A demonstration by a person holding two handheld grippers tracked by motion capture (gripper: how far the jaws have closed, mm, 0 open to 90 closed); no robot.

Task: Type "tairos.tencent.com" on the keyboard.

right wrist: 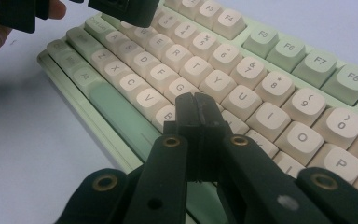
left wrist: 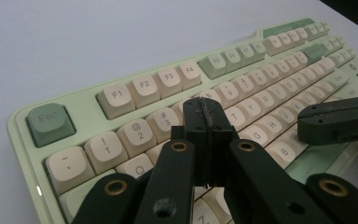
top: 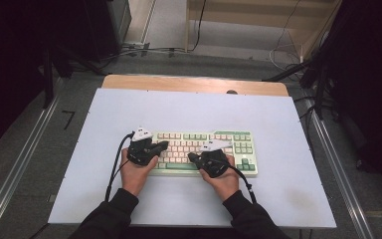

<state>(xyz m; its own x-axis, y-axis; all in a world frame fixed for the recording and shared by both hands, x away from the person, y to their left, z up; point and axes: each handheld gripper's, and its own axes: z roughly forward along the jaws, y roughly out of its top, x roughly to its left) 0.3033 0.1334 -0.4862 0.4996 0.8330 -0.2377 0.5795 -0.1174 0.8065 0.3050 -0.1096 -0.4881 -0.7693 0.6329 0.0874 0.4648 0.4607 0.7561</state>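
Presently both jaws pinched tight, empty: left gripper (top: 163, 145) and right gripper (top: 193, 157) poised over keyboard (top: 243, 159) mid-table. Risk: blunt closed tips may strike two neighbouring keys together.

A pale green keyboard (top: 206, 153) with cream keys lies on the white counter (top: 189, 107), its long side facing the person. Two hands come in from the bottom edge in dark sleeves. The left hand-held gripper (top: 163, 145) is over the keyboard's left end, its closed jaws pointing right across the keys. The right hand-held gripper (top: 192, 158) is over the lower middle rows, closed jaws pointing left. The two tips are near each other, apart. A black cable trails from each.
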